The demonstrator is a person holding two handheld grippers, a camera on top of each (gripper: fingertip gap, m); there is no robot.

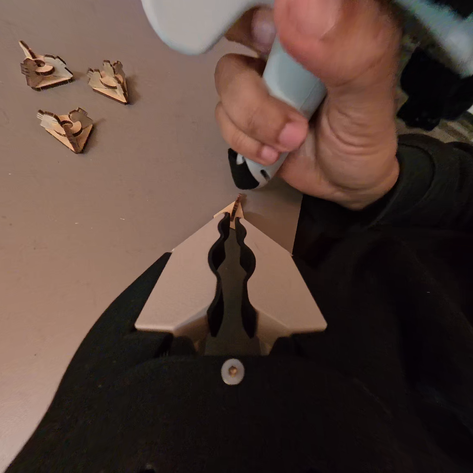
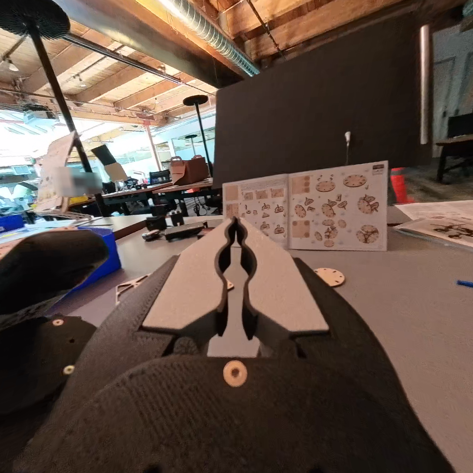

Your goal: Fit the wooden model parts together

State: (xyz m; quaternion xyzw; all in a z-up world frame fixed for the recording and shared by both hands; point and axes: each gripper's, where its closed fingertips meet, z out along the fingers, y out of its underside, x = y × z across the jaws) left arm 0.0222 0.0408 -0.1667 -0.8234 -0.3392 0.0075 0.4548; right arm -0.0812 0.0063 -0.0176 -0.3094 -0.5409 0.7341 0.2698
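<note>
Wooden piece (image 1: pixel 235 210) pinched in left gripper (image 1: pixel 232 220) tips.

The left gripper's fingers (image 1: pixel 231 225) hid most of the thin wooden piece (image 1: pixel 236 208); the hand (image 1: pixel 320 102) was blurred and cut off at the top edge.

Black claw (image 1: pixel 232 217) bodies, tan wavy-edged fingers (image 1: pixel 194 276), black sleeve (image 1: pixel 422 179).

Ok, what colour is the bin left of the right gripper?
Blue bin, clearest in the right wrist view.
</note>
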